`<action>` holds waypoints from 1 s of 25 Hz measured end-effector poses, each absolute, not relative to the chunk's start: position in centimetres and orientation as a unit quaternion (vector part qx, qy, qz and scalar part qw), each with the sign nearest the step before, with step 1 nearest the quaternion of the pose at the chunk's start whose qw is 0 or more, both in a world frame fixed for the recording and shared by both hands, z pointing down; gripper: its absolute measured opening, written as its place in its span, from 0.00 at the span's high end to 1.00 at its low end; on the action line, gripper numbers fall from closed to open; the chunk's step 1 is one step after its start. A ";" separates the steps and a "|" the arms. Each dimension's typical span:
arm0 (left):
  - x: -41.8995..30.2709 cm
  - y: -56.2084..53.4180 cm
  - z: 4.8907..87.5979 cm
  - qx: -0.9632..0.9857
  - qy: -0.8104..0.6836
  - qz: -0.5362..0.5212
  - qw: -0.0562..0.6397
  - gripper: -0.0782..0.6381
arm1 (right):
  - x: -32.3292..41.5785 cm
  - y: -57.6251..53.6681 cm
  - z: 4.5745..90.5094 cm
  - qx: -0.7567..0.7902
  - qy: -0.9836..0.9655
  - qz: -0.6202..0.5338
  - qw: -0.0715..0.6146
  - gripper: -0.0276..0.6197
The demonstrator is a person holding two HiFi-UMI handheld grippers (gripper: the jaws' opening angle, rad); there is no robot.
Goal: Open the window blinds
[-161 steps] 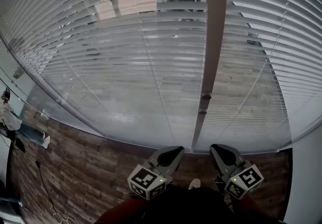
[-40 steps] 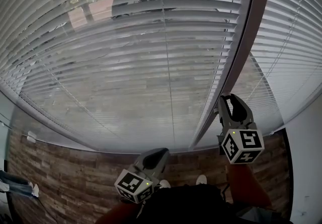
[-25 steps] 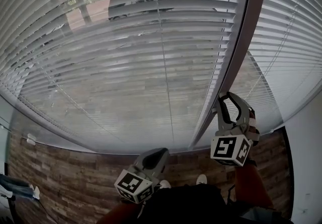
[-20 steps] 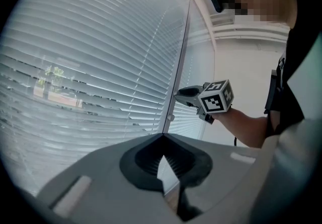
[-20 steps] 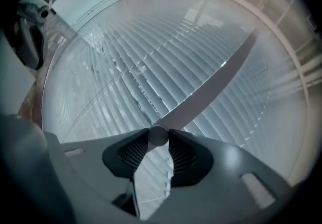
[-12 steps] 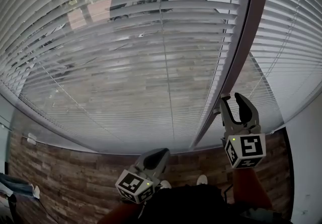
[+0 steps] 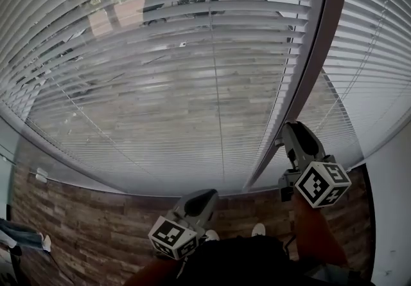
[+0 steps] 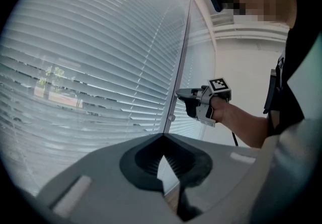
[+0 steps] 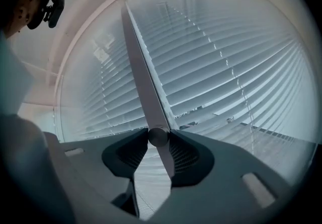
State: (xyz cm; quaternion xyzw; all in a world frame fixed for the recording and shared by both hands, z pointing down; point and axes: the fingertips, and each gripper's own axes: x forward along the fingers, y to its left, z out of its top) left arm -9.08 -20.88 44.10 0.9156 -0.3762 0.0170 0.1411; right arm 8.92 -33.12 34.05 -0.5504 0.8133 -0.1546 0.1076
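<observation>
A: Entry one, edges and clearance?
B: Far side: the window blinds point(image 7: 160, 72), hung down to the wood floor point(image 7: 77, 220). A grey post point(image 7: 308, 85) divides the left panel from the right. At the right edge, a white wall point(image 7: 393, 214) stands just beside the right panel. The floor lies open to the near left.
A: Entry two, tools?
B: At the post, the right gripper point(image 7: 293, 129): jaws just closing, tips pinching a round knob point(image 9: 158, 136). Low and near, the left gripper point(image 7: 204, 198): well apart from the blinds, tips together, nothing between.
A: Entry three, condition of the blinds?
B: White horizontal slats point(image 7: 244, 27), fully lowered. They are tilted part open, so greenery and a building show through in strips. Thin cords point(image 7: 216, 85) run down them.
</observation>
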 end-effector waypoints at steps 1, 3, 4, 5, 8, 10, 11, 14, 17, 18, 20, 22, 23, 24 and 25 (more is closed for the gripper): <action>-9.1 -20.8 44.1 0.916 -0.376 0.017 0.140 0.89 | 8.9 -33.1 34.1 -0.552 0.813 -0.151 0.103 0.71; -9.3 -20.8 44.1 0.915 -0.378 0.018 0.138 0.89 | 8.8 -33.0 34.1 -0.557 0.814 -0.138 0.090 0.72; -9.4 -20.8 44.2 0.915 -0.379 0.020 0.139 0.89 | 8.8 -33.0 34.1 -0.560 0.814 -0.130 0.081 0.72; -9.5 -20.8 44.2 0.914 -0.380 0.020 0.140 0.89 | 8.8 -33.0 34.0 -0.562 0.815 -0.122 0.073 0.72; -9.4 -20.8 43.5 0.914 -0.381 0.016 0.140 0.89 | 8.7 -32.9 33.9 -0.570 0.814 -0.099 0.047 0.72; -9.5 -20.7 44.0 0.914 -0.381 0.022 0.140 0.89 | 8.7 -32.8 33.9 -0.574 0.814 -0.083 0.029 0.72; -9.6 -20.7 44.3 0.914 -0.381 0.023 0.140 0.89 | 8.7 -32.8 33.9 -0.576 0.814 -0.074 0.020 0.72; -9.7 -20.8 44.4 0.914 -0.382 0.023 0.138 0.89 | 8.5 -32.9 34.0 -0.578 0.815 -0.041 -0.015 0.72; -9.8 -20.9 44.6 0.912 -0.384 0.026 0.141 0.89 | 8.5 -33.0 33.9 -0.581 0.812 0.003 -0.059 0.72; -9.7 -20.9 44.6 0.912 -0.384 0.025 0.141 0.89 | 8.4 -33.0 33.9 -0.583 0.809 0.019 -0.074 0.72; -9.5 -21.0 44.4 0.914 -0.381 0.023 0.140 0.89 | 8.4 -33.0 33.9 -0.587 0.801 0.051 -0.104 0.73; -9.5 -21.0 44.3 0.914 -0.380 0.022 0.138 0.89 | 8.3 -33.1 33.9 -0.589 0.795 0.075 -0.125 0.73; -9.5 -21.0 44.3 0.914 -0.380 0.022 0.138 0.89 | 8.3 -33.1 33.9 -0.589 0.793 0.083 -0.133 0.73; -9.5 -21.0 44.4 0.914 -0.380 0.022 0.139 0.89 | 8.2 -33.1 33.8 -0.589 0.791 0.091 -0.139 0.73; -9.4 -20.9 44.4 0.914 -0.380 0.022 0.140 0.89 | 8.1 -33.1 33.8 -0.589 0.788 0.099 -0.147 0.73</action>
